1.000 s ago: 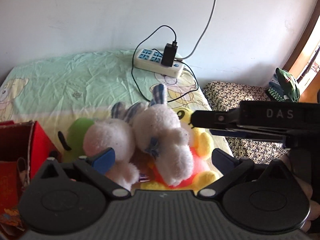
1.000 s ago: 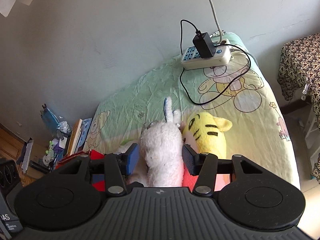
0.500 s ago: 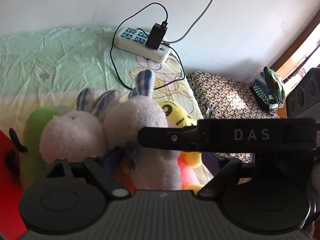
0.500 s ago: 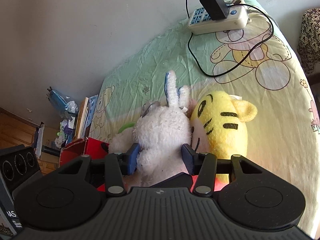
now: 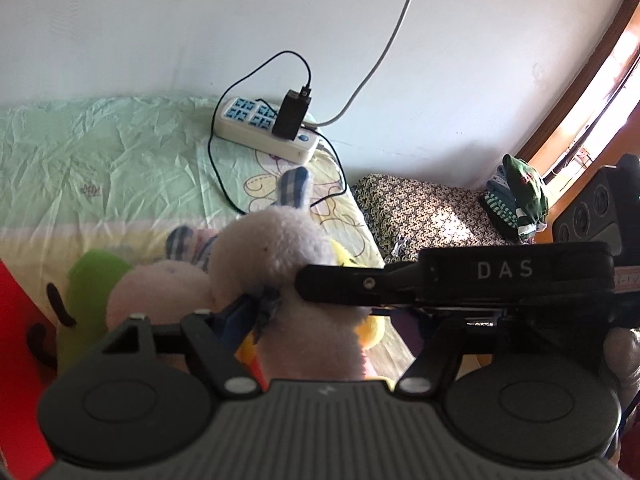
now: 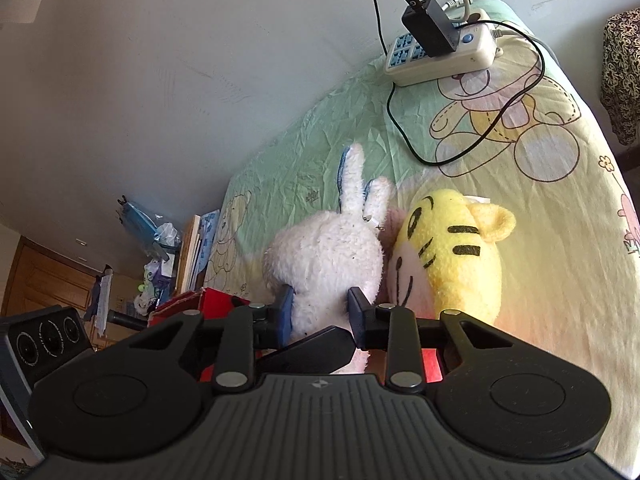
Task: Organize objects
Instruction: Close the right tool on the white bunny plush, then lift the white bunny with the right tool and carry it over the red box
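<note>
A white plush rabbit [image 6: 332, 252] with blue-lined ears lies on the bed beside a yellow plush tiger [image 6: 452, 256]. My right gripper [image 6: 320, 312] is shut on the rabbit's neck, its pads pressed into the fur. In the left wrist view the rabbit [image 5: 276, 256] fills the centre, with a second white plush [image 5: 160, 296] and a green plush [image 5: 88, 284] to its left. My left gripper [image 5: 320, 320] sits around the rabbit's body; its left finger [image 5: 236, 320] touches the fur, its right finger is hidden behind the right gripper's body [image 5: 460, 280].
A red box [image 6: 204, 304] stands at the left by the plush toys. A white power strip [image 6: 440, 52] with a black charger and cables lies at the bed's far end. A patterned cloth-covered stand [image 5: 428, 216] is right of the bed. Books and clutter [image 6: 176, 248] sit by the wall.
My right gripper has closed tighter on the rabbit. My left gripper has moved in close around the rabbit, and the right gripper's body now crosses the left view.
</note>
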`<state>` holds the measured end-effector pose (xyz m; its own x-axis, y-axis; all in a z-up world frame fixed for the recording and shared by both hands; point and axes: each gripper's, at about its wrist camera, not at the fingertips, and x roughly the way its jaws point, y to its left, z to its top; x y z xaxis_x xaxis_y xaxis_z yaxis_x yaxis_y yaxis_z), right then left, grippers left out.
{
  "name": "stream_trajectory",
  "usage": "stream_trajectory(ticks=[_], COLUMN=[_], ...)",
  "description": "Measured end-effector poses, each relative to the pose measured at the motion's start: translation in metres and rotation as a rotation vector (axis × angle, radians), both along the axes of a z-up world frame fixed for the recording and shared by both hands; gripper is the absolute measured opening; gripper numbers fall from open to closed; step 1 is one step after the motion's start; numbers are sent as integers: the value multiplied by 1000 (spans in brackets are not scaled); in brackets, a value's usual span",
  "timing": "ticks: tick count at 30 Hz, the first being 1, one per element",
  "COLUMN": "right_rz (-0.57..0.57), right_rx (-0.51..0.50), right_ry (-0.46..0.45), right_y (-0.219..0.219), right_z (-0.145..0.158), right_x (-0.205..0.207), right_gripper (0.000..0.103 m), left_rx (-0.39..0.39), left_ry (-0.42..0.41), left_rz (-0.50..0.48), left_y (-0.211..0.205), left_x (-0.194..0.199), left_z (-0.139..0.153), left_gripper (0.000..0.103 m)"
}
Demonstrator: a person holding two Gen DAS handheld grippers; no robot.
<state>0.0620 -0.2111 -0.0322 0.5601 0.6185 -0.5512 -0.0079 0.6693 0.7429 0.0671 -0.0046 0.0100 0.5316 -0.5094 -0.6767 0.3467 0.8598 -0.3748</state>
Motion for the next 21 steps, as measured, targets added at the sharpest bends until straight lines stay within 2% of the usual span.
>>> stream_trajectory(ticks=[12,21], right_rz=[54,168], right_rx=[14,43], right_ry=[-175,-244], right_y=[21,82], right_z=[46,63], right_x=[-42,-48], right_gripper=[31,32], left_rx=[18,55], left_ry=[-167,-258], left_rz=[64,167], left_y=[17,72], left_x=[-69,-113], left_z=[53,75], left_gripper=[73,73])
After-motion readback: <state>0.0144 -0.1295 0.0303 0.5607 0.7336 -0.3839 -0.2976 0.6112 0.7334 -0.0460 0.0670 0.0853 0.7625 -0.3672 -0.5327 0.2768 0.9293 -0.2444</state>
